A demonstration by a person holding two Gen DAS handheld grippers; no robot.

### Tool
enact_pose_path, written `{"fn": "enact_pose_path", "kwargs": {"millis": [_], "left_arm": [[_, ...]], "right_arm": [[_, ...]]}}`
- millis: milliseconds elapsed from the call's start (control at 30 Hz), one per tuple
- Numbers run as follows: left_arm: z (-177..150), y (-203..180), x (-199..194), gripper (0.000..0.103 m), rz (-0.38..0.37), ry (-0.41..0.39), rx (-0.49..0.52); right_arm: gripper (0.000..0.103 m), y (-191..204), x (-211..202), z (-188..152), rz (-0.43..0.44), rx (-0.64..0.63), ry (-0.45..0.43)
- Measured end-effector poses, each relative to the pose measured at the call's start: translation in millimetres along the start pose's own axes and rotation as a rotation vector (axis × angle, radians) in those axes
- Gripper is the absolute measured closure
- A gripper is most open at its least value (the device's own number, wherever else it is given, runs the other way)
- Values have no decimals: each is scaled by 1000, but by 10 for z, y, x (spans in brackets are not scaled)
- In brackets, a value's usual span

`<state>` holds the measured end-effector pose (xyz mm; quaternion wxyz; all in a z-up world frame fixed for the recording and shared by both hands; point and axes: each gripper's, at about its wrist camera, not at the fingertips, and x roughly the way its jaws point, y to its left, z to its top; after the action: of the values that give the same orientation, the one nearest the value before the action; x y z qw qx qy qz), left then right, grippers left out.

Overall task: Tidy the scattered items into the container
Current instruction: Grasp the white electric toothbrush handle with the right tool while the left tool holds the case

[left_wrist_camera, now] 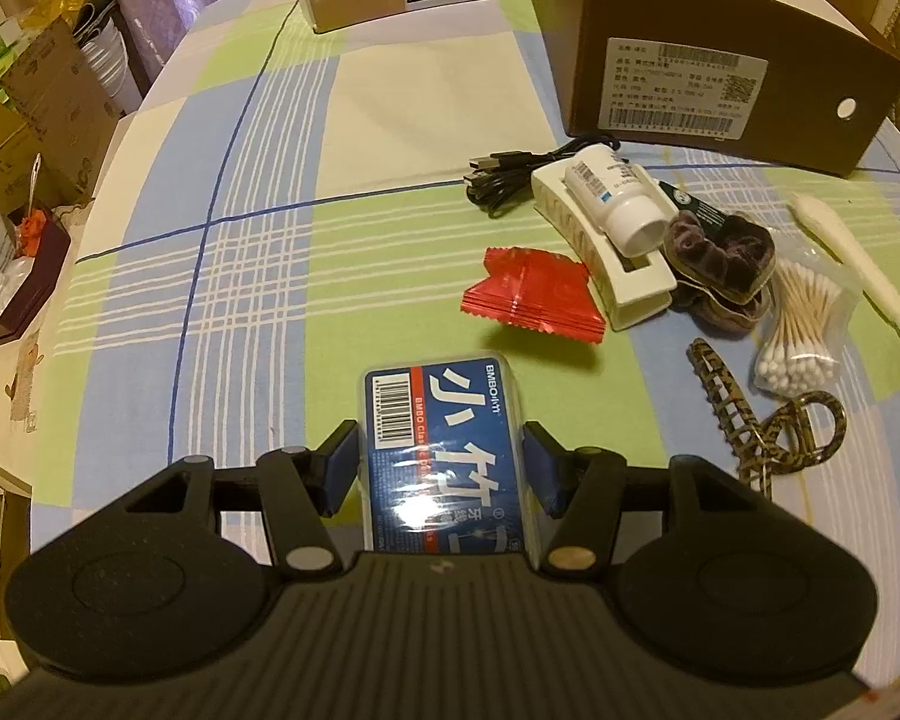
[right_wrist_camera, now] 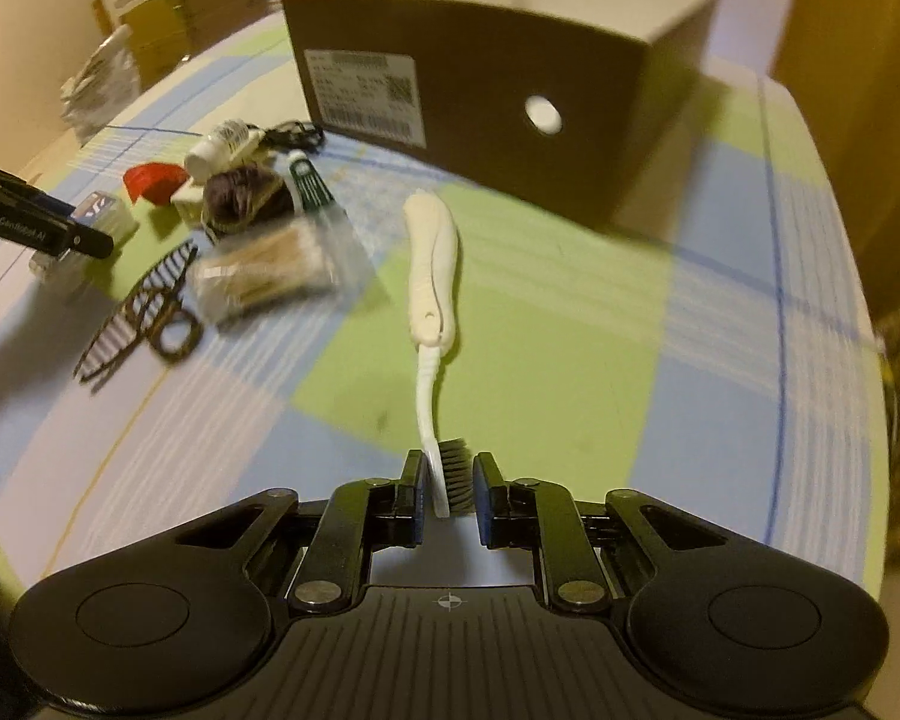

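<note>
A: Looking along your left hand-held gripper, what sits between its fingers?

B: The blue floss box lies lengthwise between the blue pads, and your fingers stand apart on either side of it, just short of touching. Ahead and to the right lie the red wrapper, the white hair clip with the white bottle resting on it, and the bag of cotton swabs. The brown box stands farther ahead to the right on the table.

A: And the right view?

B: Your right hand-held gripper has the brush head between its fingers; the left pad touches the white back, the right one stands off the bristles. The handle points away toward the brown box, which is open-topped and stands well ahead.
</note>
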<state>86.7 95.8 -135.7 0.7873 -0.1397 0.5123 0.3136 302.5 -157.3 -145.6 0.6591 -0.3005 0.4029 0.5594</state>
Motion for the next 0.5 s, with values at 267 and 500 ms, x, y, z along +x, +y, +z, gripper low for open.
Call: {"fn": "enact_pose_path", "kwargs": {"millis": [267,500], "left_arm": [[-89,-41,-51,49,-14,0,12],[-115,-67,-68,49,-9,-1,4]], "right_arm": [[83,1,-211,-201,-17,89,3],[56,47,-20,131,-36,59,-81]]}}
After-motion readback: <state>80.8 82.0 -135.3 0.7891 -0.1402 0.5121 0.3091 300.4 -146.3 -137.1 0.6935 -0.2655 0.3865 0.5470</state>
